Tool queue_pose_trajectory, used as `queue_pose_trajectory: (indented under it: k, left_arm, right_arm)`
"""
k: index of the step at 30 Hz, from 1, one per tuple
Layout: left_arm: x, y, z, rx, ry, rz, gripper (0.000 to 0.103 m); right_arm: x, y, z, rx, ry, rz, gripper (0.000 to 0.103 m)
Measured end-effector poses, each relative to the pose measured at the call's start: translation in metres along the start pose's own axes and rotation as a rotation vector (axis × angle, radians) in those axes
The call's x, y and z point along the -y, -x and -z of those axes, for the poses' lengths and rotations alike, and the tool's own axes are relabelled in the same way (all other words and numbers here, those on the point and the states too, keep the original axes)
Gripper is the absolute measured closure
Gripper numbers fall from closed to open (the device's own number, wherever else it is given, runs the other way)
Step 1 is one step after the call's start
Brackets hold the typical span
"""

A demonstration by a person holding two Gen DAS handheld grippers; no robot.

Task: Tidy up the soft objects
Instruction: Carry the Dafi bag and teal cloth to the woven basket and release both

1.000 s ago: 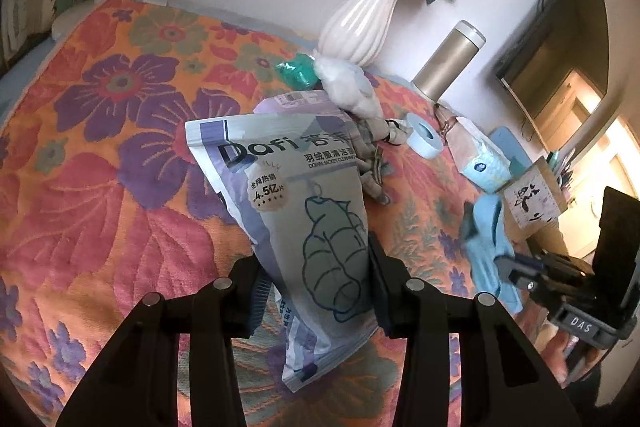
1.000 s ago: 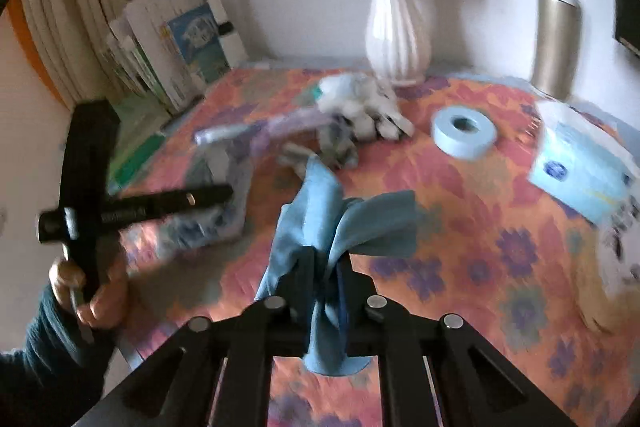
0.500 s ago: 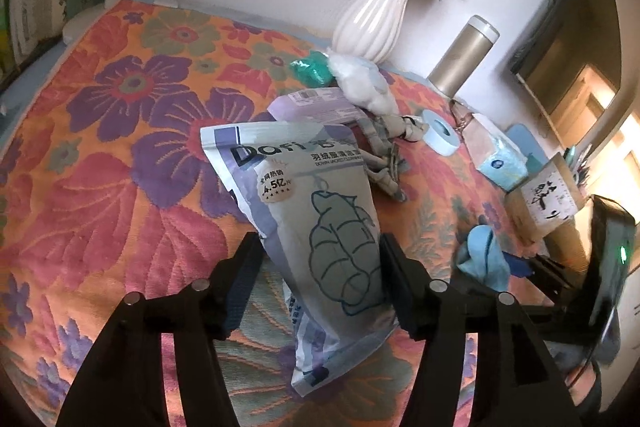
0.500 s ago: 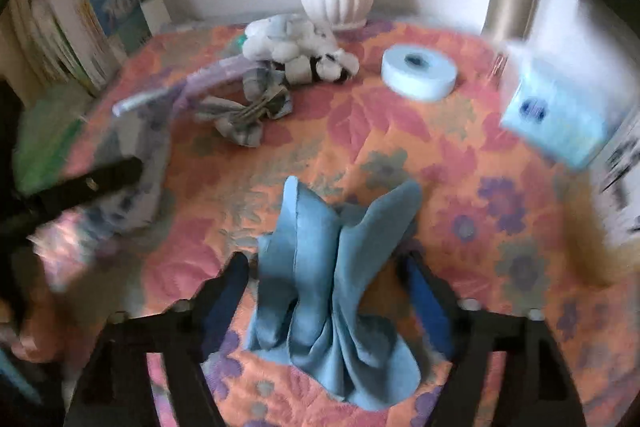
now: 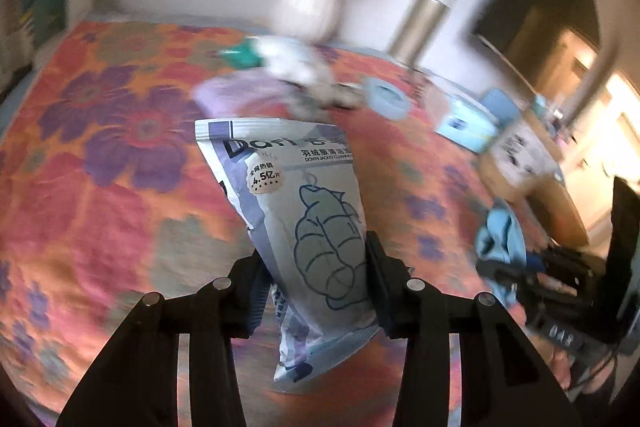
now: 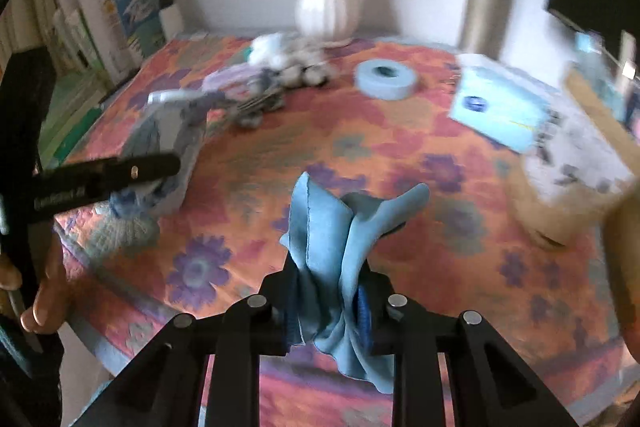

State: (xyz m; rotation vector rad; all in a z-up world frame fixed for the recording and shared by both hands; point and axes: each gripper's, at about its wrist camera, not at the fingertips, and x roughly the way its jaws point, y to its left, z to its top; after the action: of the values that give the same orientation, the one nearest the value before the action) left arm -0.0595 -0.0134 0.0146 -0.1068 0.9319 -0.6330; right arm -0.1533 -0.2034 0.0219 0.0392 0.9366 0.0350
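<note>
Right now your work surface is a table under an orange floral cloth (image 6: 360,131), pushed against a pale wall where a white vase (image 6: 328,3) and a gold flask (image 6: 486,11) stand (both blurred). A blue tape roll (image 6: 387,79) and a tissue pack (image 6: 500,107) lie on the cloth, with a heap of soft items (image 6: 288,59) near the vase. Your left gripper (image 5: 316,287) is raised over the cloth, its jaws clamped on a printed wipes pouch (image 5: 296,211) that stands tilted between them. Your right gripper (image 6: 330,301) hovers above the table's near edge, pinching a bunched blue cloth (image 6: 340,239) that hangs through its fingers.
</note>
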Motion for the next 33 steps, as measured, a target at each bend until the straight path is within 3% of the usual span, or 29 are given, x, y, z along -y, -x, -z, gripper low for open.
queue_pose_trajectory:
  k: [10,21,28,33]
  left_arm:
    - [0.127,0.002,0.001,0.001,-0.26,0.149,0.063]
    - [0.26,-0.011,-0.014,0.0,-0.468,0.288,0.063]
    - [0.337,-0.035,-0.038,0.04,-0.555,0.303,0.063]
    - [0.369,-0.064,-0.056,0.027,-0.539,0.301,0.063]
  right_arm:
    - [0.075,0.084,0.023,0.138,-0.143,0.02,0.08]
    - [0.178,0.173,0.061,0.297,-0.321,0.147,0.08]
    - [0.257,0.203,0.067,0.363,-0.48,0.229,0.08]
    - [0.308,0.193,0.058,0.344,-0.604,0.212,0.08]
